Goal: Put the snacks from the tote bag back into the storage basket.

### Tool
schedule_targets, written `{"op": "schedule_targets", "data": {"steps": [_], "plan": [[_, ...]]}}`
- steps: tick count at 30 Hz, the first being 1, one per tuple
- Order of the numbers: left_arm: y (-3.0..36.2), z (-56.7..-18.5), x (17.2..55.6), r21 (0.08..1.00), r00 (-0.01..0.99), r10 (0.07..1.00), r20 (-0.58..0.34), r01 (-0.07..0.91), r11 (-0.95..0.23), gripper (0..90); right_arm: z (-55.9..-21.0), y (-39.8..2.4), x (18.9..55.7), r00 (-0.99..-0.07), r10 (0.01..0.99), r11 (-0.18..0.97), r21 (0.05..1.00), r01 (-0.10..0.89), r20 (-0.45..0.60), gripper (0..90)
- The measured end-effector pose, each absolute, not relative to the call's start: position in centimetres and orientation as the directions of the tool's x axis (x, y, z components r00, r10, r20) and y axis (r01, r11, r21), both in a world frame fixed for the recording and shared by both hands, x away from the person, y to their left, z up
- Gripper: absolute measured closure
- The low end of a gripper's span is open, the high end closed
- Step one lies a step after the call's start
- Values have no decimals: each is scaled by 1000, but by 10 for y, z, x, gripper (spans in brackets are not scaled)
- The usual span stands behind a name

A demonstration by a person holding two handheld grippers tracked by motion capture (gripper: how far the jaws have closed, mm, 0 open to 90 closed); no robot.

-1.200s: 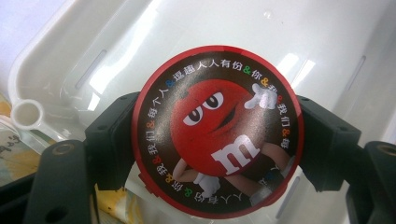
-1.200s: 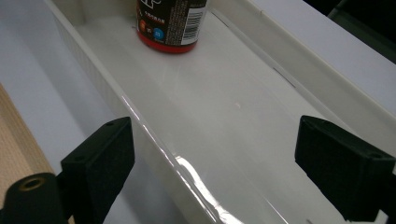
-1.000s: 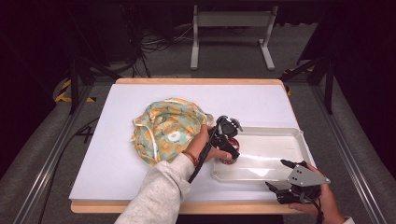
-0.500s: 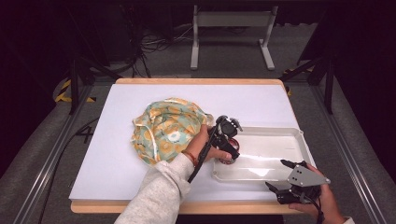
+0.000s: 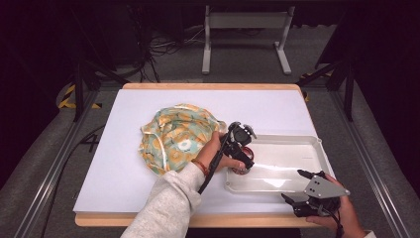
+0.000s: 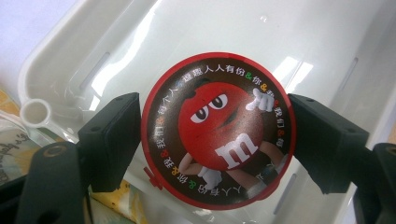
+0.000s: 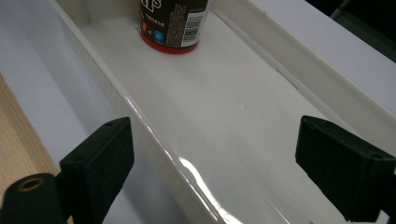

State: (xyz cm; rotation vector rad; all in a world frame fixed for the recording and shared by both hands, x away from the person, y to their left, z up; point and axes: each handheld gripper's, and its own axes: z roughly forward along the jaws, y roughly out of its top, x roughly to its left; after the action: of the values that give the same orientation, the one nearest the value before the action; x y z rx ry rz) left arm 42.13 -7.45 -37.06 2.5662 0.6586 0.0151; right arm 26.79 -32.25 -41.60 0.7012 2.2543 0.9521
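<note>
The white table (image 5: 124,163) carries 3 things, and the widest of them is a crumpled cloth bag (image 5: 176,139) in orange, green and cream, lying left of centre. Just right of it sits a long white tray (image 5: 292,158), its near wall close to the table's front edge. The person's left forearm in a grey sleeve (image 5: 168,208) comes up from the bottom of the high view to the tray's left end, where the left gripper (image 5: 241,163) points down over a small round candy tub (image 6: 217,130). The tub stands upright on the tray floor at that left end, its red lid with a cartoon face turned up to the left gripper view, its barcode side seen in the right gripper view (image 7: 173,25). The left gripper's 2 jaws flank the lid and have just been opening; a thin gap shows on the right side, while the left pad sits at the lid's rim, so the tub stands between them unpressed. The right gripper (image 5: 297,187) hovers at the tray's near right corner, jaws spread wide with nothing in them.
</note>
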Motion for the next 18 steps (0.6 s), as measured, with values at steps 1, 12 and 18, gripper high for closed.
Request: {"op": "schedule_targets", "data": {"steps": [1, 12, 18], "plan": [[-74, -370, 421, 461, 882, 460, -107, 453, -763, 219, -416, -323, 268, -689, 656, 605, 760, 237, -308, 120], [-76, -365, 419, 470, 892, 441, -99, 432, -770, 197, -416, -323, 268, -690, 654, 606, 761, 232, -311, 119], [-76, -363, 417, 471, 895, 436, -96, 427, -772, 173, -416, -323, 268, -689, 655, 606, 760, 234, -310, 118]]}}
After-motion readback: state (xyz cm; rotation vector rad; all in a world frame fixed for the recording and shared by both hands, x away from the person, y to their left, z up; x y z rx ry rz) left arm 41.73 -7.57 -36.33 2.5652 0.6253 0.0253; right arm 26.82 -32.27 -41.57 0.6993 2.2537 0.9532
